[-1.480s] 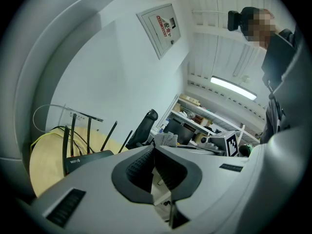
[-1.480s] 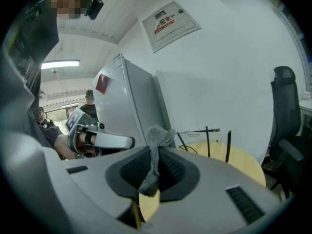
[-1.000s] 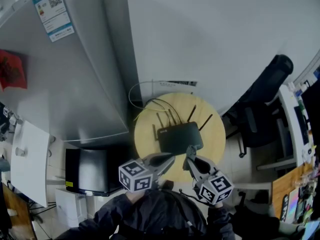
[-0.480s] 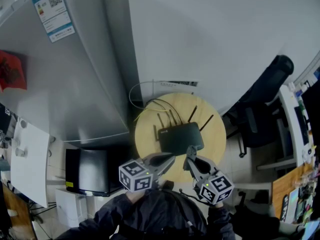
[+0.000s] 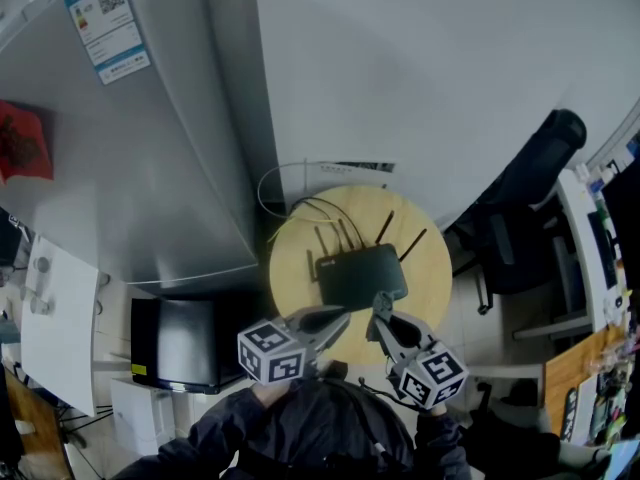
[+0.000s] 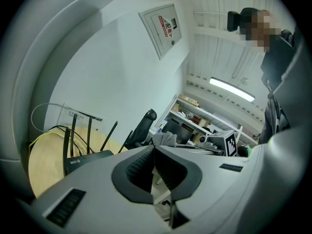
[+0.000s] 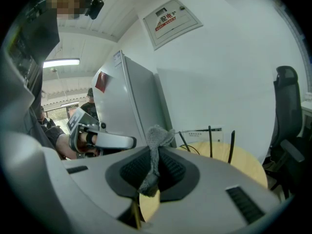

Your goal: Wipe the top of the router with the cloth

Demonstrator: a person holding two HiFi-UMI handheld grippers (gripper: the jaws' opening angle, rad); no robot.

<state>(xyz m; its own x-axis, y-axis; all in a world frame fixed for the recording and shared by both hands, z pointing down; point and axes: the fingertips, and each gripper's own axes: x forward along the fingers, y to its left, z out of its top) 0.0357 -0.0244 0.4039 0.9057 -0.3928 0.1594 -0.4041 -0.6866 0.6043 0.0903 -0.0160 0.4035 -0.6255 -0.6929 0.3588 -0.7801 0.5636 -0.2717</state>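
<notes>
The black router (image 5: 360, 276) sits in the middle of the round desk (image 5: 432, 264). Its thin sticks point toward the white wall. The 2 tongs are low in the head view, close to the router's near side. The right tongs (image 7: 155, 156) are clamped on a small gray cloth (image 7: 157, 134), and its fluffy end pokes up past the tips. The left tongs (image 6: 153, 152) are shut together with nothing in them. A big gray fridge (image 5: 150, 168) stands left of the desk. A black chair (image 5: 530, 193) stands on the right.
</notes>
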